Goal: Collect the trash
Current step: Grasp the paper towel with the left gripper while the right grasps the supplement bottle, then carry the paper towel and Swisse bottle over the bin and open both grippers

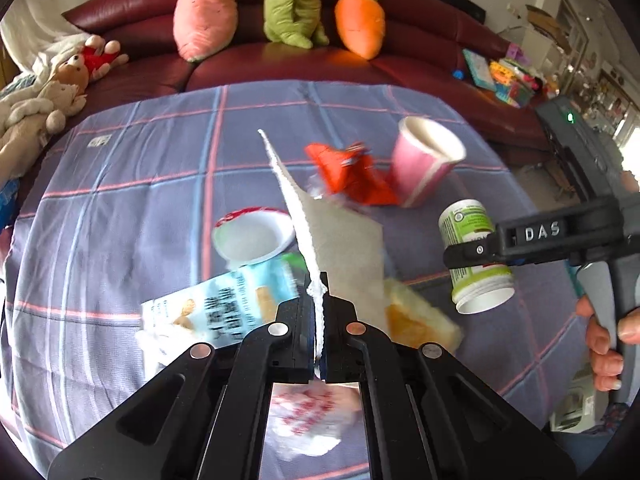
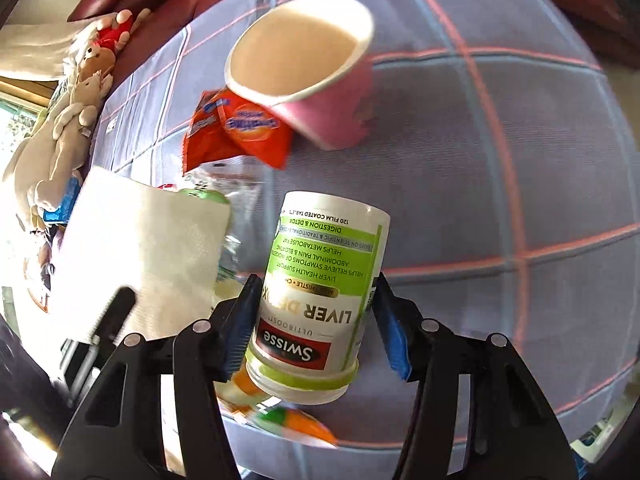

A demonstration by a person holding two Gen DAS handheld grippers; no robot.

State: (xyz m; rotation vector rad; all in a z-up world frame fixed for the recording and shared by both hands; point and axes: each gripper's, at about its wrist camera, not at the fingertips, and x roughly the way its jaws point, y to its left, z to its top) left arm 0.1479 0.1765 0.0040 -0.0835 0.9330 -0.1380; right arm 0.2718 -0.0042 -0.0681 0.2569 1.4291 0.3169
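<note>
1. My left gripper (image 1: 318, 300) is clamped tight on a white paper towel sheet (image 1: 296, 200).
2. My right gripper (image 2: 314, 320) pads sit around the white green-labelled plastic pill bottle (image 2: 320, 284), left pad touching, right pad apart.
3. Pink paper cup (image 2: 312, 76) and orange foil wrapper (image 2: 240, 132) lie beyond my right fingertips.

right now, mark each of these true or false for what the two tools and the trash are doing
1. The left tool is shut on a paper towel. True.
2. The supplement bottle sits between the right tool's pads. True.
3. The pink paper cup is full of liquid. False: its inside looks empty.
4. The orange wrapper lies beside the pink cup. True.
5. The checked cloth is green. False: it is bluish grey with pink and blue lines.
</note>
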